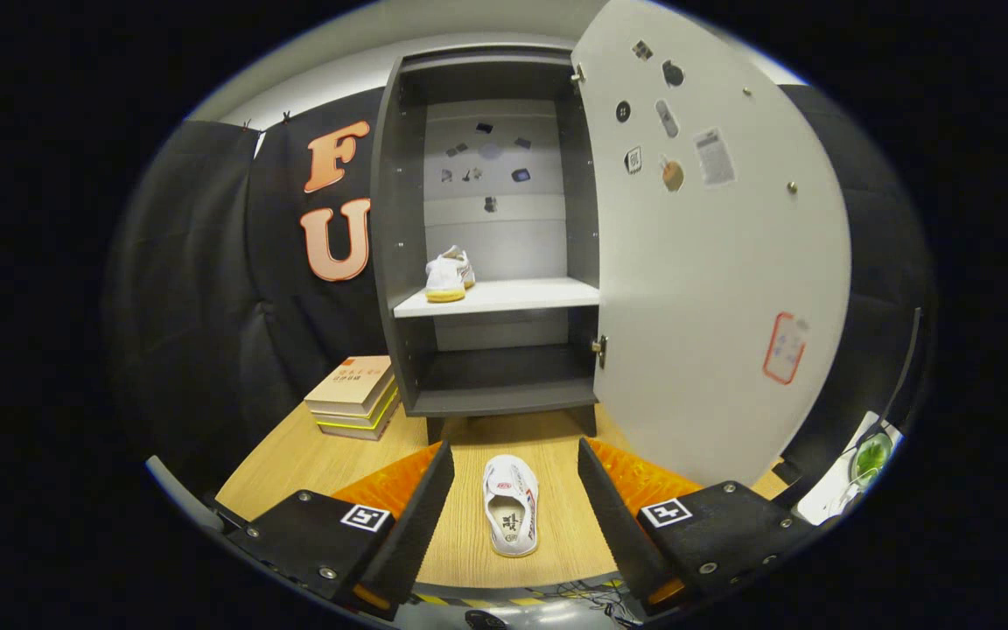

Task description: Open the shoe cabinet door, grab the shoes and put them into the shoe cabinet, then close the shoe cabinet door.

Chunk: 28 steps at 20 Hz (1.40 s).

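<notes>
**Second shoe waits between the open jaws**

The shoe on the worktop (511,516) lies flat on its sole, its opening facing up, lengthwise toward the cabinet (491,236). It sits between the two fingers of the gripper (514,477), touching neither. The jaws stand wide apart and hold nothing.

Beyond that shoe stands the cabinet, raised on short legs. Its door (714,262) is swung fully out to the right of the shoe's line, so the way in is clear. Inside the cabinet, another shoe (449,276) already rests on the white shelf (504,296), toward the shelf's left side. The dark bottom compartment below the shelf looks bare. Left of the cabinet, a stack of books (355,395) sits on the worktop (311,459).

The step in hand looks like picking up the remaining shoe. To do it well, the gripper should drop straight down so both fingers close on the shoe's sides near the middle, where the upper is likely soft and will give; a firm but not crushing squeeze suits it. Then lift high enough to clear the shelf's front edge and set it to the right of the first shoe, keeping away from the door's edge.
</notes>
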### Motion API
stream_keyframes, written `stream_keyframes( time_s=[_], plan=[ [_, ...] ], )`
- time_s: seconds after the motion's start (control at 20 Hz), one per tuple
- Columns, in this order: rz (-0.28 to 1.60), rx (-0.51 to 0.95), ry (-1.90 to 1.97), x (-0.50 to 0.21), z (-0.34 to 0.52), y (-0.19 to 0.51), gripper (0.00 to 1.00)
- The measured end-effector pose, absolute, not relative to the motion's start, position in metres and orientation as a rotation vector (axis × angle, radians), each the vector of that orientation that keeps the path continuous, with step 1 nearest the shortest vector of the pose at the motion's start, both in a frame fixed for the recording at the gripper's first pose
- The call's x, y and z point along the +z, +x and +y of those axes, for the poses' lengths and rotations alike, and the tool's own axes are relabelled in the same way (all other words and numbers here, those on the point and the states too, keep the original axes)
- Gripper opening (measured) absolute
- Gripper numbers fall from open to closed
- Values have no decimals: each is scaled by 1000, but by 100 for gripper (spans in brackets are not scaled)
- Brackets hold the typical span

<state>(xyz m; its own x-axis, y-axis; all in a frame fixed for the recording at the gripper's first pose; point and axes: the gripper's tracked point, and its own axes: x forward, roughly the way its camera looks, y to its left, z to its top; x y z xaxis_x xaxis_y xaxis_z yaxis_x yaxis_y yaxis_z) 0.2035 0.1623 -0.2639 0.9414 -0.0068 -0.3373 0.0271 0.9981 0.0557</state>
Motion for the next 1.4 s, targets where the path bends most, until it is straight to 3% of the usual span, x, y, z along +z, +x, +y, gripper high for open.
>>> stream_keyframes(
  time_s=[0.1,0.35,0.7,0.95,1.15,1.3,1.4],
  plan=[
    [382,-4,66,-296,172,218,85],
    [486,26,93,-379,189,244,84],
    [571,38,83,-466,198,273,54],
    [597,53,74,-500,208,293,46],
    [605,37,59,-510,212,312,26],
    [603,38,8,-509,218,315,4],
    [618,49,-45,-507,217,313,1]
  ],
)
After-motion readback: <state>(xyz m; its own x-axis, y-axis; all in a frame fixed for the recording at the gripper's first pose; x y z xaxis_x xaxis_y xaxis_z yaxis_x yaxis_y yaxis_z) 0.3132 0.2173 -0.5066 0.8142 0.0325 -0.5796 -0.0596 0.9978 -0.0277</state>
